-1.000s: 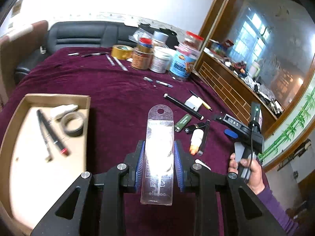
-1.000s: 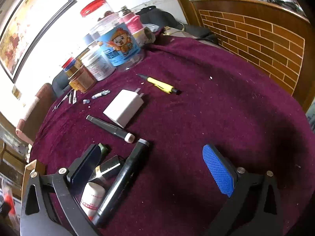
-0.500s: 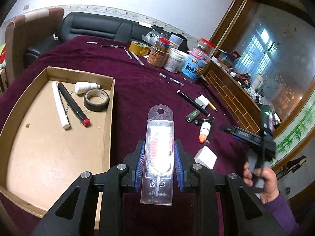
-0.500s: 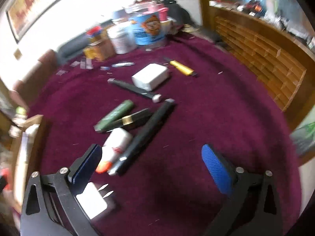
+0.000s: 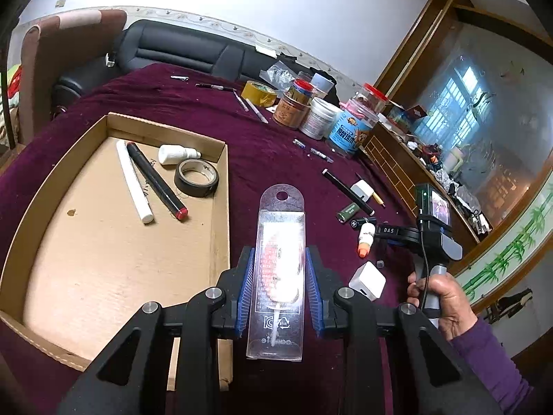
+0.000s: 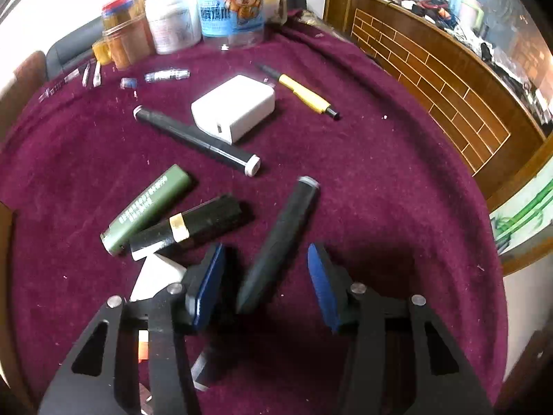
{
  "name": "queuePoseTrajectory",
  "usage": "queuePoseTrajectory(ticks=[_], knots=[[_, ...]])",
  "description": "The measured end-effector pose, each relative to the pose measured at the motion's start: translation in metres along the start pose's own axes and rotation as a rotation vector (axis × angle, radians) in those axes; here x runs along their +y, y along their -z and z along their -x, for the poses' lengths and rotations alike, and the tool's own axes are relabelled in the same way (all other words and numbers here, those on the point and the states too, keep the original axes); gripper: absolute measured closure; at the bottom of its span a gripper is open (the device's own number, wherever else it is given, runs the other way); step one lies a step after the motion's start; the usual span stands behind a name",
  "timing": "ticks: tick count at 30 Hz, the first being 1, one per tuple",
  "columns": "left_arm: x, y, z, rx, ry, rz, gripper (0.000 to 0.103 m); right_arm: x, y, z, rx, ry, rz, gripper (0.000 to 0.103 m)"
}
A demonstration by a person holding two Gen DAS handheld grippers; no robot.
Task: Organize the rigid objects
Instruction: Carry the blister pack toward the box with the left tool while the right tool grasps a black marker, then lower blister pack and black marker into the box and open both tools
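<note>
cardboard tray (image 5: 221, 207) at the table's left edge; left gripper (image 5: 279, 287) clamps a clear blister pack (image 5: 280, 263) beside its right wall. right gripper (image 6: 264, 276), lettered "das", jaws closing around a black marker (image 6: 280, 242), pads not yet touching. jar (image 6: 231, 10) label unreadable.

A maroon-clothed table (image 5: 276, 148) carries a cardboard tray (image 5: 224, 207), pens, chargers and jars.

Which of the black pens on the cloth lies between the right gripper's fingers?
The thick black marker with the grey end; the closing right gripper straddles its tip. The thinner white-capped pen lies farther off.
</note>
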State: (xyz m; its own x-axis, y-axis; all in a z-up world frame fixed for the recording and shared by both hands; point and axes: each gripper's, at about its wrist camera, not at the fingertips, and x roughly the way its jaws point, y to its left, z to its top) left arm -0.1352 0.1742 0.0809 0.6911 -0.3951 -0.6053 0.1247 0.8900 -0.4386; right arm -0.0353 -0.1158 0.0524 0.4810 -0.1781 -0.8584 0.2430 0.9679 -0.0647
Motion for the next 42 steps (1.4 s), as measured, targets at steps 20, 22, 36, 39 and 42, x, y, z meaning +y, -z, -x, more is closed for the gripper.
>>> queuePoseTrajectory(ticks=[20,22,36,39,42], knots=[[0.116,-0.049,0.025,0.051,-0.179,0.140,0.078,0.035,0.031,0.102,-0.026,-0.579,0.000,0.091],[0.131,-0.056,0.009,0.098,-0.195,0.170,0.078,0.069,0.032,0.108,-0.013,-0.618,0.054,0.091],[0.184,-0.094,-0.078,0.192,-0.299,0.245,0.078,0.263,0.057,0.103,0.108,-0.704,0.358,0.090],[0.184,-0.100,-0.083,0.178,-0.314,0.235,0.077,0.284,0.058,0.098,0.124,-0.699,0.380,0.090],[0.190,-0.104,-0.079,0.181,-0.257,0.265,0.071,0.302,0.059,0.091,0.152,-0.712,0.396,0.090]])
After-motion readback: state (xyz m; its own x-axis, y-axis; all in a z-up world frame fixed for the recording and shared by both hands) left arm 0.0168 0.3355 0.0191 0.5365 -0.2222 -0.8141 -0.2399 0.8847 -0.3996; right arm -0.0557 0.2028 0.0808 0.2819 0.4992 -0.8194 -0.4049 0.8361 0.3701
